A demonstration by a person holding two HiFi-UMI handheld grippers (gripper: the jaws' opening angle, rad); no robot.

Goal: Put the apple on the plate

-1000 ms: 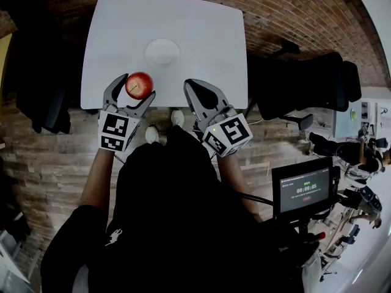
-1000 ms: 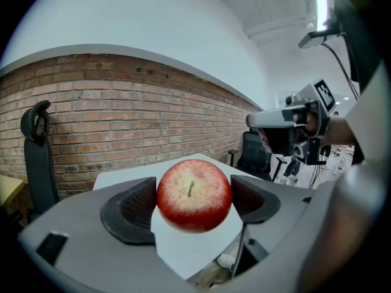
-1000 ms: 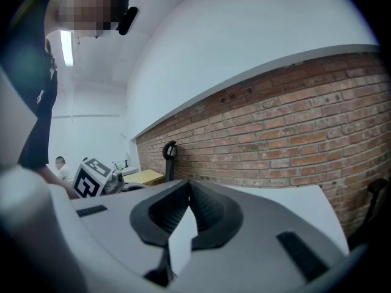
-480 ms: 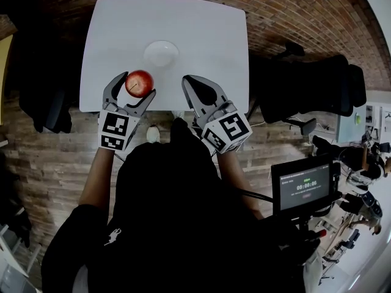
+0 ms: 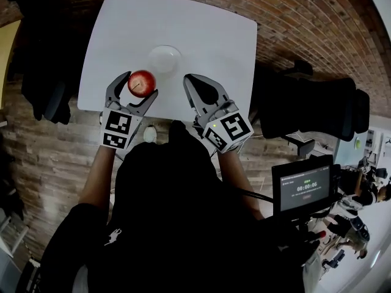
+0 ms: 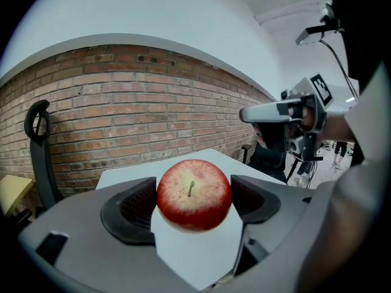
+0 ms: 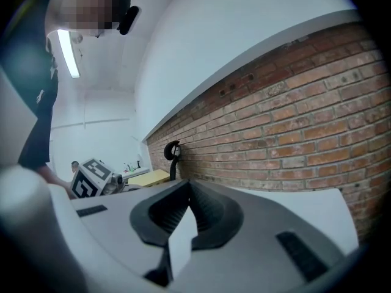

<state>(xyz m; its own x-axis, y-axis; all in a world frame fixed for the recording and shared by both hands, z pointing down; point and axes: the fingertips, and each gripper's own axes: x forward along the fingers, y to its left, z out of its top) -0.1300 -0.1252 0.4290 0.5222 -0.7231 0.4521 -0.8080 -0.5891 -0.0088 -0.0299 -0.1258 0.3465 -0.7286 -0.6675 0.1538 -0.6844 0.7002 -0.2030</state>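
A red apple (image 5: 141, 83) (image 6: 194, 194) sits between the jaws of my left gripper (image 5: 140, 85) (image 6: 194, 201), which is shut on it, stem toward the camera. It hangs over the near part of the white table (image 5: 208, 35). The small white plate (image 5: 165, 58) lies on the table just beyond and right of the apple, with nothing on it. My right gripper (image 5: 197, 85) (image 7: 188, 187) hovers to the right of the apple at the table's near edge, its tips together and nothing held. The plate shows in neither gripper view.
Black office chairs stand at the table's left (image 5: 43, 96) and right (image 5: 317, 108). A small screen on a stand (image 5: 303, 188) is at the lower right. The floor is brick-patterned. A brick wall (image 6: 122, 108) lies beyond the table.
Both grippers have edged forward over the table. The apple, still gripped, now sits closer to the plate. The right gripper stays shut.
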